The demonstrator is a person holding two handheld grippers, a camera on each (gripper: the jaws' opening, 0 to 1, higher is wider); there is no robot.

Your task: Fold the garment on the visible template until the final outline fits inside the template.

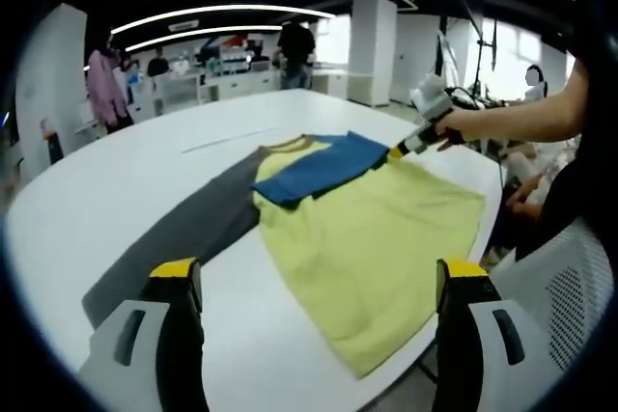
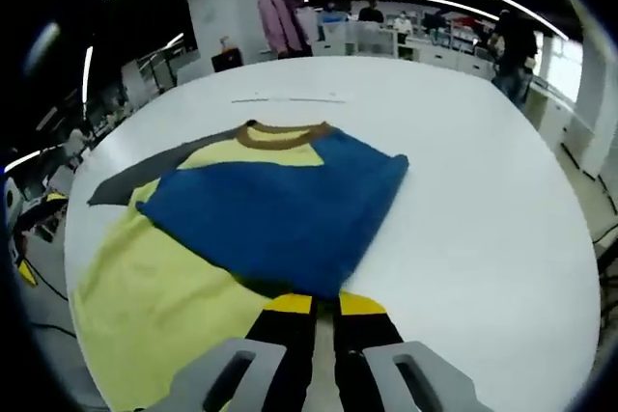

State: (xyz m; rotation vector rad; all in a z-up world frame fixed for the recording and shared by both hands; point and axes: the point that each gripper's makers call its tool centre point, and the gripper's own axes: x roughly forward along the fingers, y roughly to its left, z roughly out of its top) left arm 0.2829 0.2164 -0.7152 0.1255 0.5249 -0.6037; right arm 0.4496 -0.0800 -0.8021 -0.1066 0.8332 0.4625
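Observation:
A yellow shirt (image 1: 377, 238) with a brown collar (image 2: 285, 132) lies flat on the white table (image 1: 116, 180). Its blue sleeve (image 2: 280, 209) is folded across the chest. A dark grey template (image 1: 183, 238) sticks out from under the shirt's left side, and shows as a grey strip (image 2: 130, 178) in the right gripper view. My left gripper (image 1: 319, 272) hangs open over the table's near edge, jaws wide apart, holding nothing. My right gripper (image 2: 325, 304) is shut on the blue sleeve's edge; in the left gripper view it (image 1: 410, 145) sits at the sleeve's far tip (image 1: 381, 151), held by a person's hand.
A thin pale strip (image 1: 232, 139) lies on the table beyond the collar. A white mesh chair (image 1: 570, 277) stands past the table's right edge. People stand among desks (image 1: 222, 79) in the background. Bare table spreads right of the sleeve (image 2: 483, 200).

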